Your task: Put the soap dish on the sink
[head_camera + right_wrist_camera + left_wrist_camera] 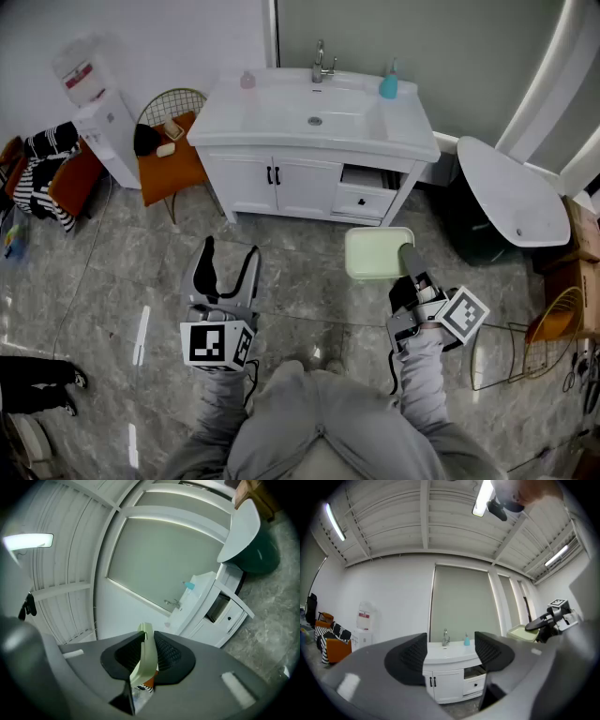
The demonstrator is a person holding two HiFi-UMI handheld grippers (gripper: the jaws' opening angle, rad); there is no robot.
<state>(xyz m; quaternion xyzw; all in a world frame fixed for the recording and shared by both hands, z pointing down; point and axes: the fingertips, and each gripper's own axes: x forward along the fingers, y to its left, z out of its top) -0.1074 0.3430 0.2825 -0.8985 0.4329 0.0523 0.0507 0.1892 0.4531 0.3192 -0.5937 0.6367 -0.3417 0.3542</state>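
While clamped by its rim in the right claw [409, 255], dish [375, 253] hangs over the floor [112, 272], well short of the sink [281, 111]. Left claw [228, 261]: jaws wide apart, empty. Risk: narrow rim hold could let dish pivot or slip in carriage; hard floor beneath.

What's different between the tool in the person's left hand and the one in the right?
The left tool has its jaws apart; the right tool has its jaws shut. The left tool holds nothing; the right tool grips a pale green soap dish by its edge. The left tool sits level, the right tool is rolled sideways. Both point toward the sink, short of it.
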